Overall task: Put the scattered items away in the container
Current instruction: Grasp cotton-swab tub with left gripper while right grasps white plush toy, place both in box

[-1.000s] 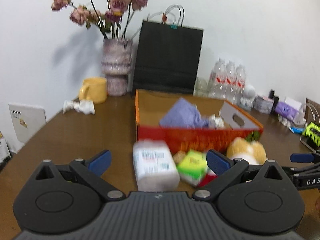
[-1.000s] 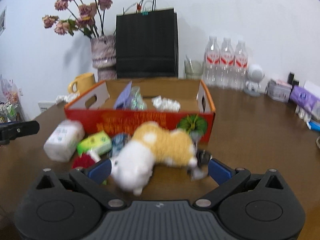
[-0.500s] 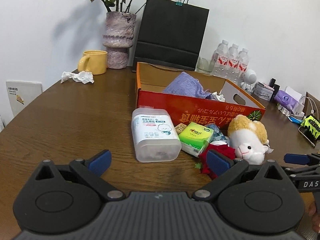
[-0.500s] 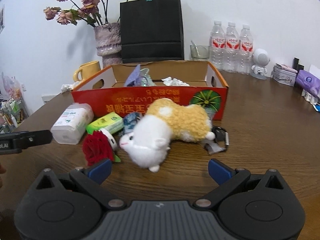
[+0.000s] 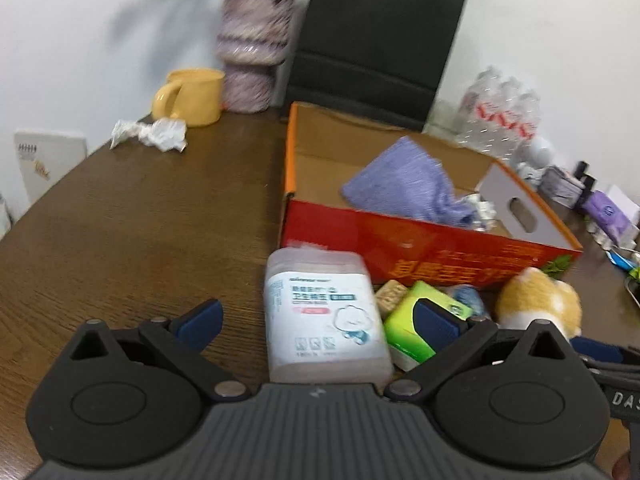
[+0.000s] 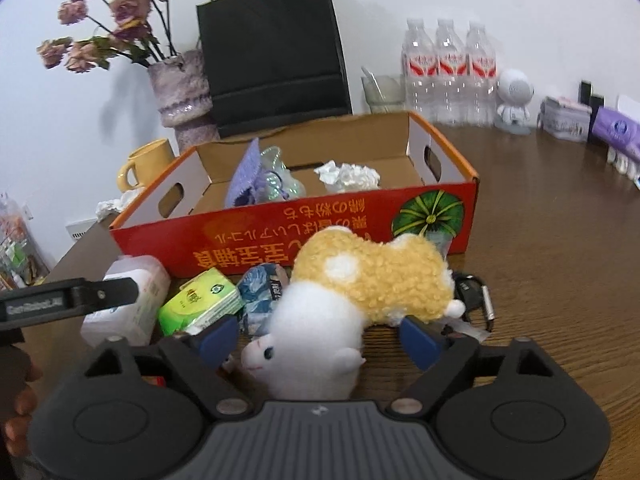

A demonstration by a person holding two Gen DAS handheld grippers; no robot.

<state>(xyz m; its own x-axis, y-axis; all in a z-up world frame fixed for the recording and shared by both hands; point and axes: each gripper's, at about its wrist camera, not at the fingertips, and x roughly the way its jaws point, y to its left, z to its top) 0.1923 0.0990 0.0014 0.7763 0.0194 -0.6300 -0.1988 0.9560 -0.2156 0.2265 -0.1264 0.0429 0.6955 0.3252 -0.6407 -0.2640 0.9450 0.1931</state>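
Both handheld grippers are sitting closer to the clutter than half a second ago, and the left wrist view has gone blurred. The left gripper [image 5: 316, 320] is now straddling the clear plastic cotton-swab tub with a white label [image 5: 324, 320], which fills the lower centre of its frame; its blue pads are standing wide and apart from the tub's sides. The right gripper [image 6: 318, 336] is closing its jaws around the white-and-tan plush lamb toy [image 6: 348, 304], whose white head is lying between the pads, not yet visibly pressed.

The open red-and-orange cardboard box [image 6: 440, 216] is standing just behind the scattered things, with a crumpled lavender cloth [image 5: 404, 184] already inside.

Only the right wrist view is showing the white crumpled paper in the box [image 6: 348, 174], the black key fob with a carabiner [image 6: 474, 294] at the lamb's right, and the dried pink flowers [image 6: 104, 28]. Only the left view is showing the crumpled tissue [image 5: 150, 134] beside the yellow ceramic mug [image 5: 192, 96], upper left.

A green tissue packet [image 6: 202, 300] is lying between tub and lamb. Bare brown wooden table [image 5: 132, 220] is stretching to the left; its rounded edge is curving down the left side.
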